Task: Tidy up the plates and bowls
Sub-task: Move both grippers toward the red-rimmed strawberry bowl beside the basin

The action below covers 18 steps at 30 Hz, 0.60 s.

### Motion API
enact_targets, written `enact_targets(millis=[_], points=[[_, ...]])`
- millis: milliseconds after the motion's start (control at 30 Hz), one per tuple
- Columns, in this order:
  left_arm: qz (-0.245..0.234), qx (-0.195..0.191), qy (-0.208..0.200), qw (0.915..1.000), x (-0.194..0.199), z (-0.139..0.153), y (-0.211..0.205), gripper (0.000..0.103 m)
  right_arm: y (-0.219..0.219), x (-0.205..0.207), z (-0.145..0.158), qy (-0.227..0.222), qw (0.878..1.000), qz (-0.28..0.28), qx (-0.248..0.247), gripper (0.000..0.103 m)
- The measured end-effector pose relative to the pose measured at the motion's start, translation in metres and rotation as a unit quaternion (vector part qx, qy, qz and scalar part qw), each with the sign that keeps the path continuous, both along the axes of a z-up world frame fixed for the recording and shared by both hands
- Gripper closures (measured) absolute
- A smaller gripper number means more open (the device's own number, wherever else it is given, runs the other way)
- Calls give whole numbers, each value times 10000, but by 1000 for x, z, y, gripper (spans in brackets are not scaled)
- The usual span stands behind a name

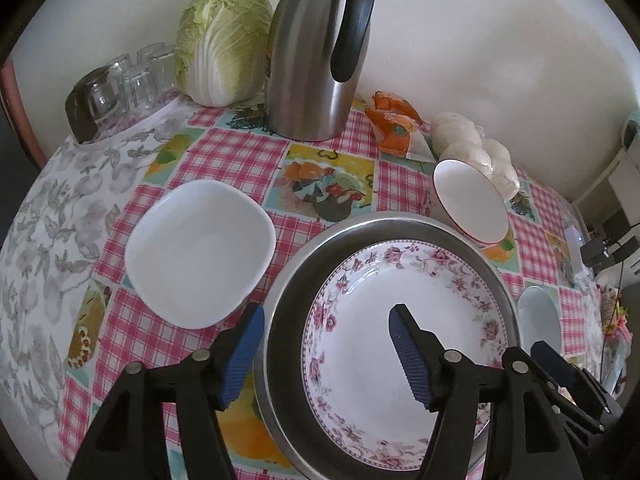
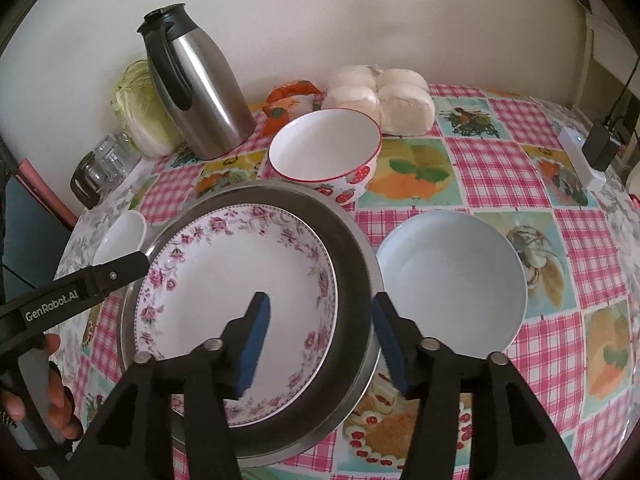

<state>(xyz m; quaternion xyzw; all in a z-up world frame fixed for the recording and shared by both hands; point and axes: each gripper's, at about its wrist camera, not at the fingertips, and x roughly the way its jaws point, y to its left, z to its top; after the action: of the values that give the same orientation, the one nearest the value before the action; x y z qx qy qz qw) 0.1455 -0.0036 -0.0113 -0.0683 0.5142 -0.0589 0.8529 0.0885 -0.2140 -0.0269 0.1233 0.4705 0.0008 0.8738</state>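
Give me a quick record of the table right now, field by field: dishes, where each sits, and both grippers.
metal basin: centre of table
floral plate: inside basin
square white dish: left of basin
strawberry bowl: behind basin
pale blue bowl: right of basin
left gripper: open, straddling basin's left rim
right gripper: open, straddling right rim

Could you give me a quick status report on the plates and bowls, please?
Left gripper and right gripper open, empty, over the metal pan. Floral plate sits in it. Three bowls on the table; nothing in the way.
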Motion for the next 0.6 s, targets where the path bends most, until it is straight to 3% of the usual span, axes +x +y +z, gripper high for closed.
enact_targets(millis=[67, 233, 367, 600], points=[[11, 35, -9, 10000, 0, 0, 0, 26, 0, 0, 1, -49, 10000, 5, -24, 29], [34, 92, -5, 10000, 1, -2, 1, 18, -1, 1, -2, -4, 10000, -7, -16, 22], [62, 175, -72, 9998, 1, -2, 0, 3, -2, 2, -4, 60, 10000, -16, 5, 21], [169, 258, -160, 9994, 1, -2, 3, 0, 0, 1, -3, 10, 10000, 57, -3, 12]])
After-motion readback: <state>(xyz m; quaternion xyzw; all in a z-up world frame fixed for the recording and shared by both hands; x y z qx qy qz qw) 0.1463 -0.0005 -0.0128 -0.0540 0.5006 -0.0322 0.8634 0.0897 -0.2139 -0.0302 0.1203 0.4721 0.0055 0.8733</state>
